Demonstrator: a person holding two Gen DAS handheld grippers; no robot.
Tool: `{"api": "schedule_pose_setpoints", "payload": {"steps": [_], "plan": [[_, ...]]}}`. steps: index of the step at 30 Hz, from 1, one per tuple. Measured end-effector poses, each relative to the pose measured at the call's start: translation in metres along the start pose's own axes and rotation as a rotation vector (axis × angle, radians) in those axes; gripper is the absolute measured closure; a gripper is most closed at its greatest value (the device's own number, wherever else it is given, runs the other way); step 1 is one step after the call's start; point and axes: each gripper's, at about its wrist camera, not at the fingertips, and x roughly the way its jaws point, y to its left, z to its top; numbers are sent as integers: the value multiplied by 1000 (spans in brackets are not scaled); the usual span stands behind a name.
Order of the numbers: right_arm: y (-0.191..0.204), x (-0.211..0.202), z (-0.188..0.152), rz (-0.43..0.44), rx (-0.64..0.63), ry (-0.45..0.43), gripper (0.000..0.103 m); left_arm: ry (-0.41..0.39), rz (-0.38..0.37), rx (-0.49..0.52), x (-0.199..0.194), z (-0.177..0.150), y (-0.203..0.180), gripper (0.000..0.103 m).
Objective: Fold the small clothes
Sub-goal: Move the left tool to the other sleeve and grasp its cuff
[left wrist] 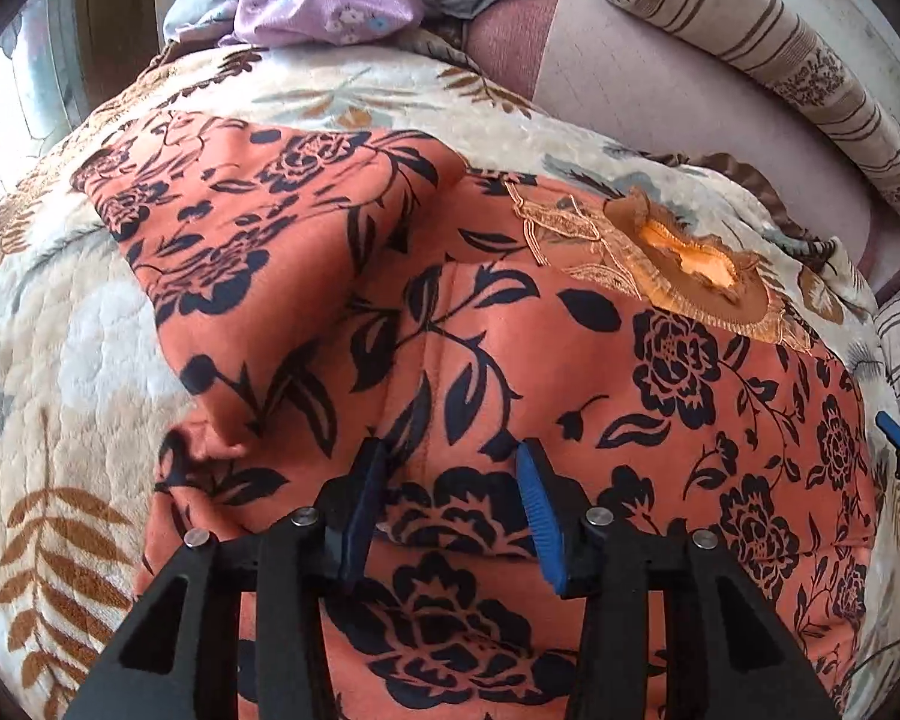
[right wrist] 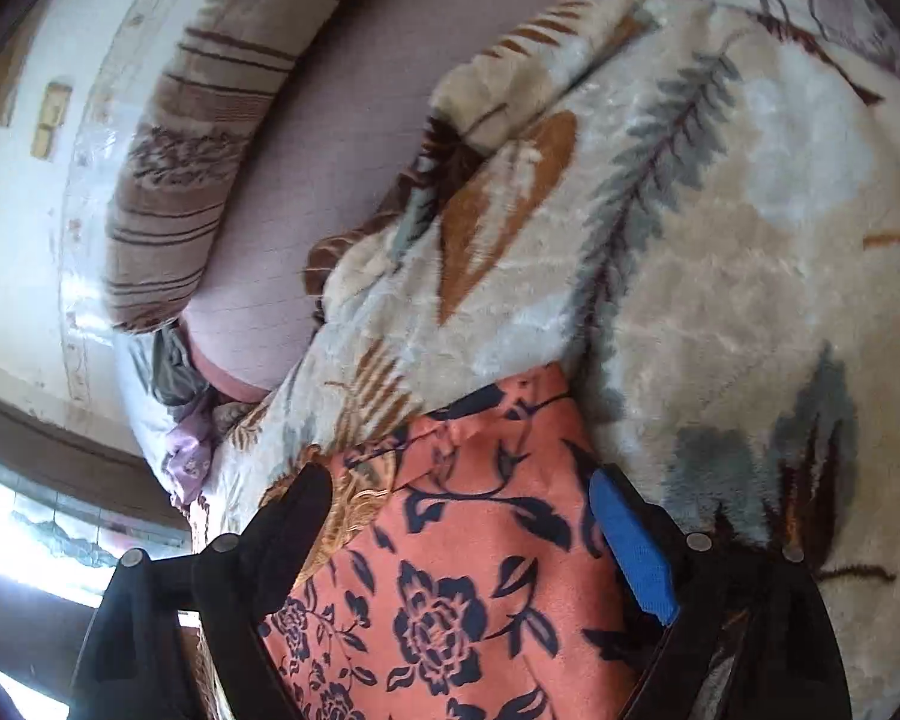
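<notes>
I see the orange floral garment [left wrist: 426, 312] spread beneath my released left gripper [left wrist: 450, 456]; my right gripper [right wrist: 456, 492], jaws apart, straddles its hem; lower edge cut off.

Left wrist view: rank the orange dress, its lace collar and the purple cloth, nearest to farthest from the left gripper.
1. Orange dress, directly under the left gripper.
2. Lace collar, ahead, to the right.
3. Purple cloth, far end, left of centre.

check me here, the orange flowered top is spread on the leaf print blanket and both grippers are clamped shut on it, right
Not quite. The orange flowered top is spread on the leaf print blanket, but both wrist views show the left gripper and the right gripper open, jaws apart over the cloth.
</notes>
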Motion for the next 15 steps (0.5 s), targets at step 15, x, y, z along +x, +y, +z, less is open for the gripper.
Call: {"api": "schedule_pose_setpoints", "payload": {"steps": [15], "plan": [[60, -41, -110, -67, -279, 19, 13, 25, 115, 5, 14, 39, 7, 54]]}}
